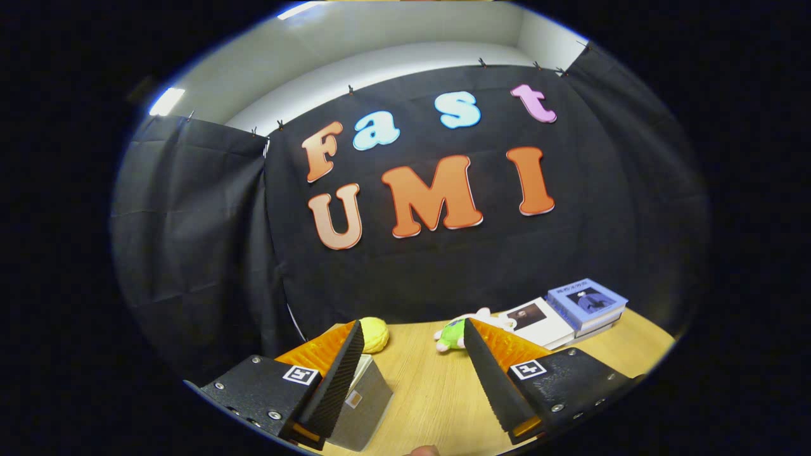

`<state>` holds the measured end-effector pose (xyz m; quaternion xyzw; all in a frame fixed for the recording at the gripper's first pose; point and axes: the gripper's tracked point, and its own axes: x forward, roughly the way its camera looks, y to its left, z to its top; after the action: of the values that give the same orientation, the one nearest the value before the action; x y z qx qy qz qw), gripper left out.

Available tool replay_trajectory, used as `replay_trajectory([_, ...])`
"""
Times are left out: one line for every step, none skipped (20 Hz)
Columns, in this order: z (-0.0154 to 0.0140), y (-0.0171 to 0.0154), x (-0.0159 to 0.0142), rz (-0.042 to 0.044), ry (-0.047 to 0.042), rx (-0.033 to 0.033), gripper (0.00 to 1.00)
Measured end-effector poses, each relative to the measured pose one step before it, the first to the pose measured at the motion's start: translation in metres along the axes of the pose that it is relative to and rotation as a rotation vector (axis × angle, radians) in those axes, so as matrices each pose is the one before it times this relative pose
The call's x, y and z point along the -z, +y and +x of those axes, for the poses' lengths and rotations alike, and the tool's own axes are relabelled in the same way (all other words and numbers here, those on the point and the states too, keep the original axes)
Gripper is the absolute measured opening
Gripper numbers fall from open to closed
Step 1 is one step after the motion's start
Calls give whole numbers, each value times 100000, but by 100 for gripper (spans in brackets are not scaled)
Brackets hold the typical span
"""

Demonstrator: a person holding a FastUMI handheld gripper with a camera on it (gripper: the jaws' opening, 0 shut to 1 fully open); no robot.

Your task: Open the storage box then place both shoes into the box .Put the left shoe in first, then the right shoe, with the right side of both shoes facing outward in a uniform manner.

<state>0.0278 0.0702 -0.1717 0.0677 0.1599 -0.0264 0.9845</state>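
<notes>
My gripper (pixel 412 324) is open and held above a wooden table (pixel 431 386), with nothing between its fingers. A grey box-shaped thing (pixel 366 400) with a pale top and a small orange mark lies just under and beside the left finger (pixel 339 373); its far part is hidden by that finger, and I cannot tell whether it is the storage box. The right finger (pixel 491 373) stands apart from it, over bare wood.
Beyond the left fingertip sits a yellow soft lump (pixel 377 332). A green and white plush toy (pixel 451 335) lies beyond the right fingertip. Further right are a white book (pixel 538 322) and a stack of blue-topped books (pixel 586 305). Black cloth walls the table's far side.
</notes>
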Motion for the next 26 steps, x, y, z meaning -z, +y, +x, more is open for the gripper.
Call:
replay_trajectory([-709,-364,-956,-1995,-3778,378,94])
replay_trajectory([-763,-459,-483,-2665,-2288,285,94])
replay_trajectory([-778,-317,-366,-3461,-2147,188,94])
replay_trajectory([-669,-400,-494,-4293,-2229,813,95])
replay_trajectory([-639,-634,-488,-4359,-2149,1769,95])
replay_trajectory([-751,-689,-567,-3368,-2058,2459,96])
replay_trajectory([-599,-642,-397,-2311,-1228,2102,96])
replay_trajectory([-465,-510,-352,-1640,-1629,990,97])
replay_trajectory([-286,-381,-395,-558,-1647,590,97])
replay_trajectory([-536,-454,-407,-104,-1549,148,97])
replay_trajectory([-421,-423,-526,453,-2057,-46,97])
replay_trajectory([-422,-754,-513,640,-1326,580,97])
replay_trajectory([-525,-760,-642,760,-1967,969,97])
replay_trajectory([-263,-868,-530,591,-1991,1075,97])
replay_trajectory([-487,-612,-676,471,-2864,724,98])
replay_trajectory([130,-1046,-13,108,-2019,440,98])
replay_trajectory([-670,-135,-924,263,-1536,582,98])
replay_trajectory([-312,-436,-309,-282,-965,397,97])
replay_trajectory([-202,-603,-19,-186,-462,975,97])
replay_trajectory([-141,-472,-15,-333,80,534,97])
replay_trajectory([-52,-256,13,57,184,480,97])
replay_trajectory([256,78,71,605,-762,-873,97])
replay_trajectory([83,77,33,607,-364,-947,97])
replay_trajectory([-64,36,67,558,-72,-593,97])
replay_trajectory([68,-47,55,-120,-77,-487,97])
replay_trajectory([75,-118,52,-670,45,166,98])
